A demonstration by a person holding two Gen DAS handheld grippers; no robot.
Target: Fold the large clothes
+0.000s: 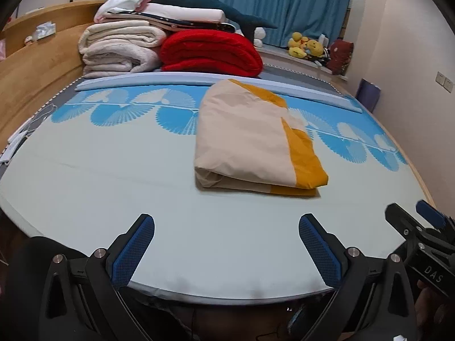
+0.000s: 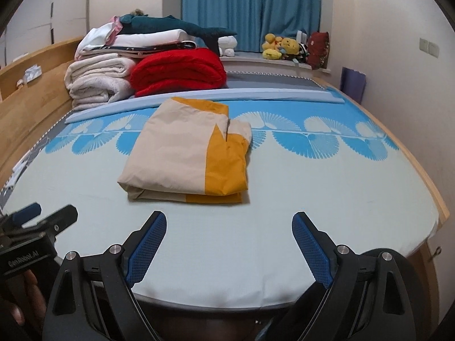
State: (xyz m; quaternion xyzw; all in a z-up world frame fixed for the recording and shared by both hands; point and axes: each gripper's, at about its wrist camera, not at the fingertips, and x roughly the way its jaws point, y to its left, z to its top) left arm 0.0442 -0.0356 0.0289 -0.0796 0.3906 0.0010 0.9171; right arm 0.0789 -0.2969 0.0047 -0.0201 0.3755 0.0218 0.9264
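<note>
We see the folded cream-and-yellow garment [image 1: 256, 139] on the bed [image 1: 99, 170], ahead of both grippers, left [image 1: 226, 251] and right [image 2: 229, 248]; fingers wide apart, empty.

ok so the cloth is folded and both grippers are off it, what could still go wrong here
The folded beige and yellow cloth has a loose, uneven yellow right edge, so a nudge could spread the layers. The left gripper and right gripper hang open, low over the bed sheet, and might snag it.

headboard items [image 1: 42, 29] too small to tell.
</note>
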